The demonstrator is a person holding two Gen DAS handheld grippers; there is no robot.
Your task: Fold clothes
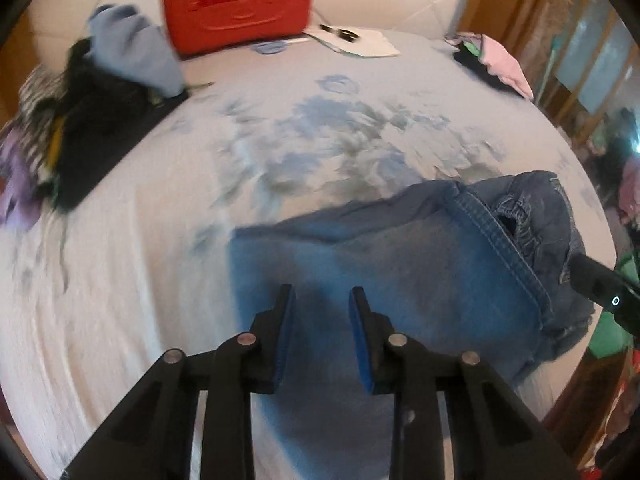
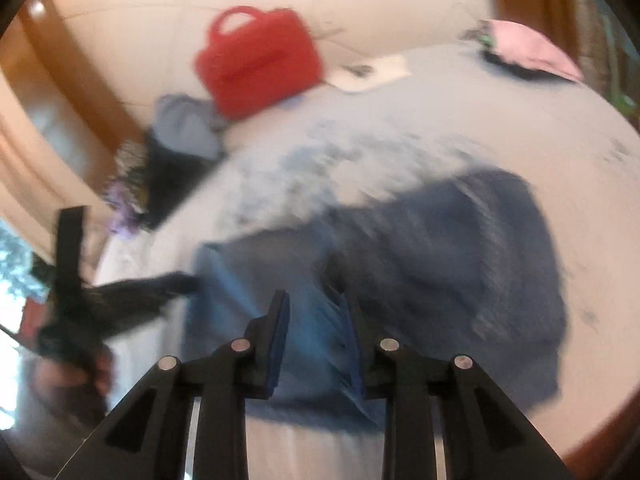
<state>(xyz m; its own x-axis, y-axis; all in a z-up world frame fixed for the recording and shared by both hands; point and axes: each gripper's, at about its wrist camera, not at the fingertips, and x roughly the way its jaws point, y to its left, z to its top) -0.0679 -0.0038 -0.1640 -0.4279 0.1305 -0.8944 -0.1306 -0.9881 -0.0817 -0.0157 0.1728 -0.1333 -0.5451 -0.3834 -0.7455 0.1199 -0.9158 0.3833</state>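
Observation:
A pair of blue jeans (image 1: 420, 264) lies partly folded on the pale floral bedsheet (image 1: 280, 152), with the waistband bunched at the right. My left gripper (image 1: 322, 300) hovers just above the jeans' left part, jaws open and empty. In the right wrist view the jeans (image 2: 460, 260) fill the middle, blurred by motion. My right gripper (image 2: 320, 304) is open over them; a fold of denim lies against the right finger's pad (image 2: 352, 332), and I cannot tell if it is touching. The left gripper (image 2: 120, 292) shows as a dark blur at the left.
A red bag (image 1: 236, 0) stands at the head of the bed. A heap of dark and grey clothes (image 1: 88, 112) lies at the far left. A pink and black folded stack (image 1: 496, 64) sits at the far right. White papers (image 1: 360, 40) lie near the bag.

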